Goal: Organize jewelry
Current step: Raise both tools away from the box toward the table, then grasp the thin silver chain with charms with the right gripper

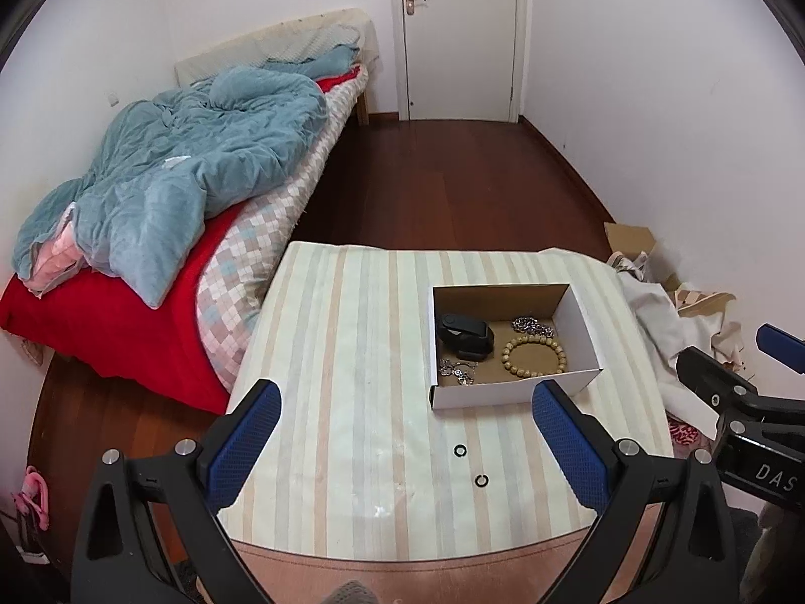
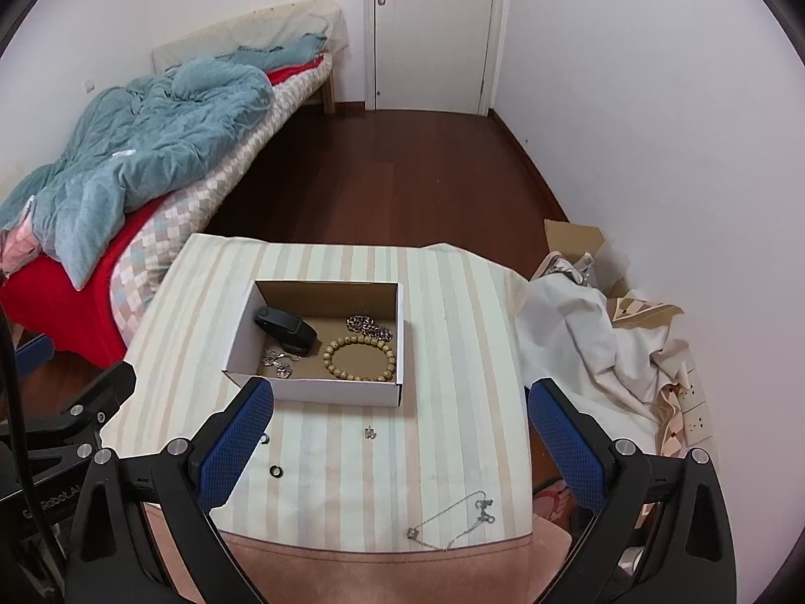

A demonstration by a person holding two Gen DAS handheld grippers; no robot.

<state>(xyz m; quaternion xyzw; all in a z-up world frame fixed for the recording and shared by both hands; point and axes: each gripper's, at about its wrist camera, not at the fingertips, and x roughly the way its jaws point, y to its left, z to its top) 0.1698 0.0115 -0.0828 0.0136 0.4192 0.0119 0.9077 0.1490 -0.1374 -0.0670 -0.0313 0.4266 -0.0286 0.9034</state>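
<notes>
Lying loose on the striped tablecloth point(image 2: 453, 332): a thin silver chain necklace point(image 2: 455, 518) with small charms, near the cloth's front edge, between the right gripper's point(image 2: 400, 445) jaws and closer to its right finger; a tiny metal earring point(image 2: 370, 433) farther ahead between the same jaws; two small black rings, one ring point(image 2: 275, 471) just beside the left blue pad point(image 2: 234, 445), the other ring point(image 2: 265, 437) partly hiding behind that pad.

Sitting ahead of both grippers, an open white cardboard box point(image 2: 342, 392) with a brown inside, touching the cloth. Holding a wooden bead bracelet point(image 2: 359, 357), a black smart band point(image 2: 287, 329), a chunky silver chain bracelet point(image 2: 370, 327) toward the far wall, and a crumpled silver piece point(image 2: 279, 365) in the near corner.

Hovering over the near end of the table, the left gripper point(image 1: 405, 448), jaws spread wide and gripping nothing, the two rings lying between them, box ahead toward the right pad point(image 1: 568, 445). Hovering likewise, the right gripper, jaws spread wide and empty, box ahead toward its left finger.
</notes>
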